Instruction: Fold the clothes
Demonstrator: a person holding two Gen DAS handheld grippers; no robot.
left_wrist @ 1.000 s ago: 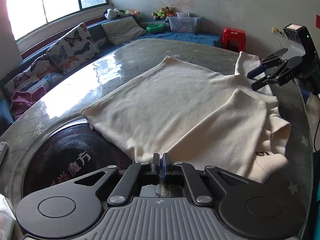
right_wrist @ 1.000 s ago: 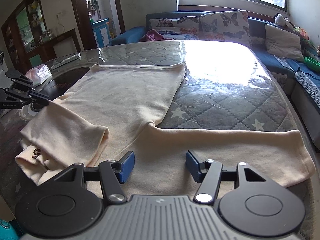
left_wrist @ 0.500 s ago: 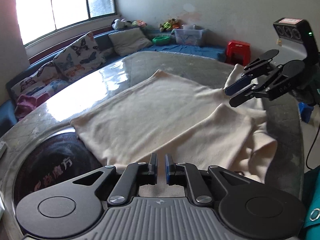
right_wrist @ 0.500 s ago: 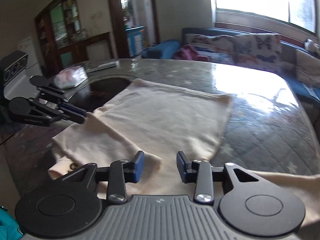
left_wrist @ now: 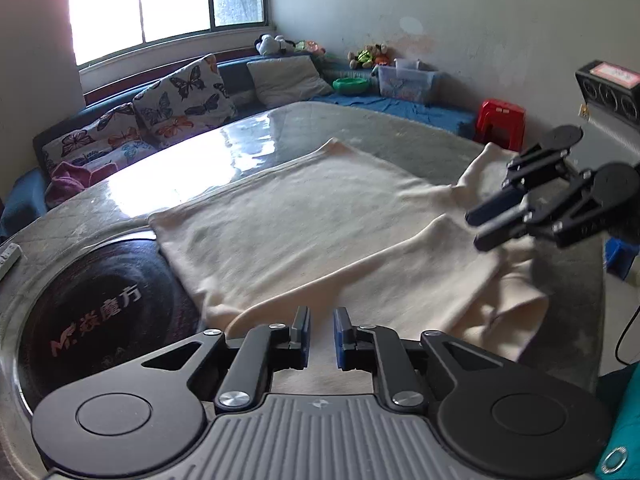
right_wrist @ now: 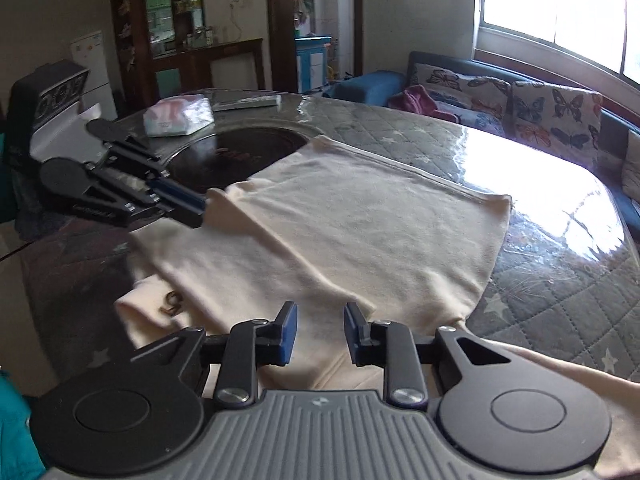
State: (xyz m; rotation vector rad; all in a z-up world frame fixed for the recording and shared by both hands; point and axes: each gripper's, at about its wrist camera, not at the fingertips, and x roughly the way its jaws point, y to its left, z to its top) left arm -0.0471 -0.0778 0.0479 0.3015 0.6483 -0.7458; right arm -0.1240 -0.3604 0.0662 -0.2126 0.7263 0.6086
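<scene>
1. Two grippers hover over a cream sweatshirt [left_wrist: 304,216] spread on the table [right_wrist: 560,280].
2. Left gripper [left_wrist: 321,336]: jaws slightly apart, empty.
3. Right gripper [right_wrist: 320,334]: jaws apart, empty.
4. Risk: a shallow pinch could slip and skew the folded sleeve [right_wrist: 280,240].

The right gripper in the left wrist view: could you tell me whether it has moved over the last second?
Yes. Judged against the red stool, the right gripper has shifted left and nearer the camera, and is now over the folded sleeve of the cream garment.

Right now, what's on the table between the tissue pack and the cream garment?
The dark round inset in the table, seen in the right wrist view: tissue pack behind it, cream garment overlapping its near edge.
</scene>
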